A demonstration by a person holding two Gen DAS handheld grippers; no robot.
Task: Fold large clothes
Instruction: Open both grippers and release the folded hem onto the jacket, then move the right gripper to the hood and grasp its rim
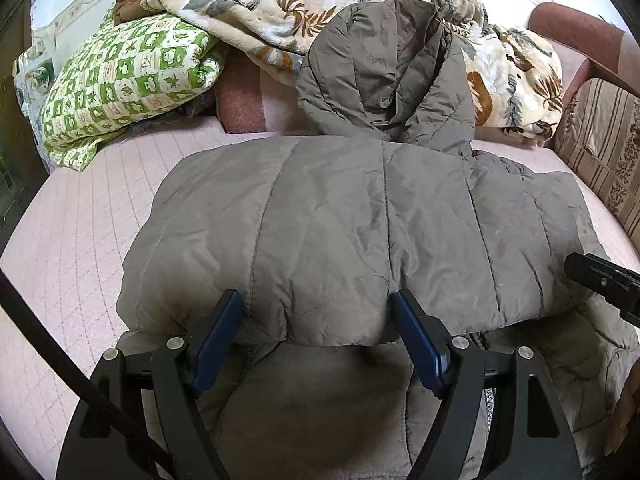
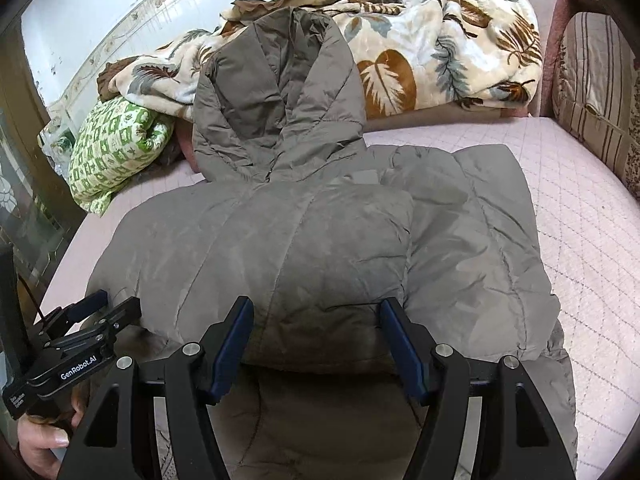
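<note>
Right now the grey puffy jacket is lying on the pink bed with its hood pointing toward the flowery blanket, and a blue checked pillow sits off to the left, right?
Nearly. The pillow is green checked, not blue, as the left wrist view shows. The rest stands: jacket on the pink bed, hood toward the flowery blanket.

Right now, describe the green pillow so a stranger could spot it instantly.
Start at the pink quilted bed where the grey puffer jacket lies. Look past the jacket's left side to the bed's far left corner: the pillow leans there beside the leaf-print blanket. Only it has a green-and-white checked pattern.
</note>
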